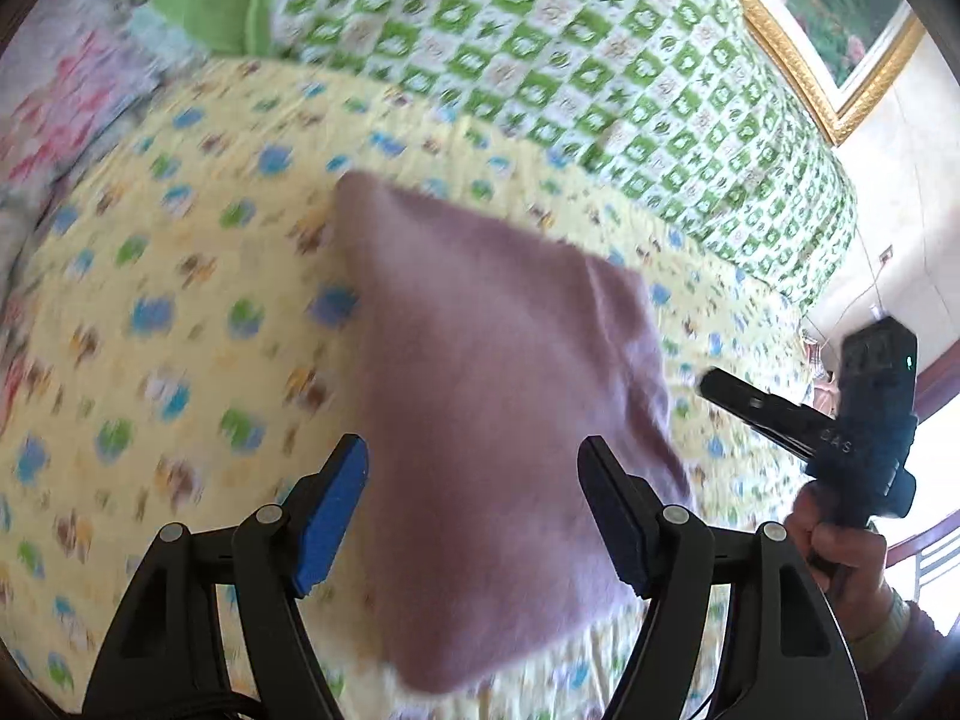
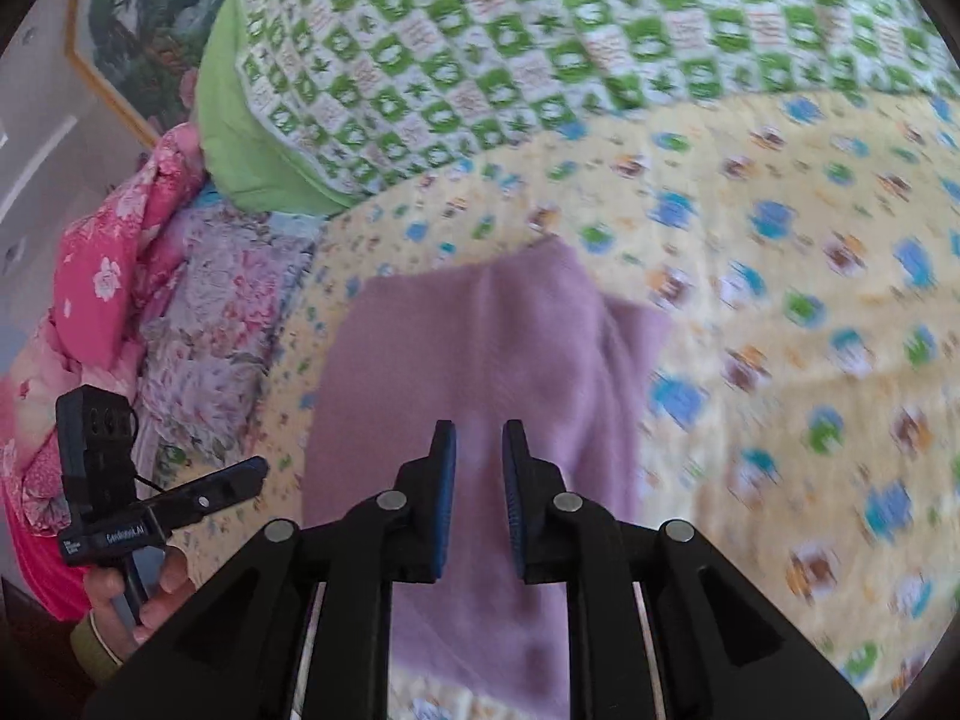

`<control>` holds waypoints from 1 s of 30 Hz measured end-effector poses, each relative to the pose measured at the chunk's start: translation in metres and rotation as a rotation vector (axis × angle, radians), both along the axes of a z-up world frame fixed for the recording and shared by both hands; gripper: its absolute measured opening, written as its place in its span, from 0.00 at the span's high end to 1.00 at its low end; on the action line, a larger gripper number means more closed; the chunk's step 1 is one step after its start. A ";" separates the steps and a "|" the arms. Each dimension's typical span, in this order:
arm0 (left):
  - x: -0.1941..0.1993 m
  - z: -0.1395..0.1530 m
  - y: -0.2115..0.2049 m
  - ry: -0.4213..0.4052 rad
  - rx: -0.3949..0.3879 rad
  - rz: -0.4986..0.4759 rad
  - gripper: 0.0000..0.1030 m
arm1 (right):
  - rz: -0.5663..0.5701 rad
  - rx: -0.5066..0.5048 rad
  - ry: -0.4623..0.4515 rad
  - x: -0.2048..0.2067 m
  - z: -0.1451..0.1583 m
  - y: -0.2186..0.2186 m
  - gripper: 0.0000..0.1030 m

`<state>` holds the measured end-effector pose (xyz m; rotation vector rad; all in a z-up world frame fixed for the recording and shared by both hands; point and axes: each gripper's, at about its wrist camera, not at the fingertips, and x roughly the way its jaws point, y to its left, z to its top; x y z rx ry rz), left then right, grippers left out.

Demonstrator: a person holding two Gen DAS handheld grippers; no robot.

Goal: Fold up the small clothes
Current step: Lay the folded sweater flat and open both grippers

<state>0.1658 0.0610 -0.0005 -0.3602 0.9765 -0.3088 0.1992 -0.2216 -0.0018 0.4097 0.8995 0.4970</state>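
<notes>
Left gripper has its jaws spread wide, nothing pinched, hovering over the near end of the mauve cloth. Right gripper jaws are narrow, a small gap w/ cloth showing through it, but can't tell if they touch the fabric or just hang above it.

The cloth itself looks folded into a rough rectangle, lying flat on the bed's yellow sheet w/ blue & green blobs printed on it. A crease runs along the cloth in the right cam.

Far side of the bed: green-and-white checked quilt, bunched up on the sheet. Pink floral bedding piled at the left in the right cam. Gold-framed painting on the wall beyond. Lots of motion blur btw.
</notes>
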 end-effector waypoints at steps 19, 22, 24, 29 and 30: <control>0.071 -0.053 -0.012 0.114 0.075 0.021 0.29 | -0.049 -0.053 0.138 0.063 -0.046 0.004 0.96; 0.042 -0.043 -0.010 0.112 0.048 0.023 0.29 | -0.016 -0.020 0.100 0.033 -0.027 0.002 0.96; 0.018 -0.043 -0.012 0.117 0.047 0.012 0.29 | 0.013 -0.021 0.095 0.013 -0.023 0.003 0.96; -0.019 -0.070 -0.019 0.179 0.084 -0.029 0.28 | 0.029 -0.118 0.169 -0.026 -0.054 0.006 0.96; -0.022 -0.077 -0.021 0.188 0.087 -0.028 0.27 | 0.022 -0.131 0.172 -0.029 -0.063 0.004 0.96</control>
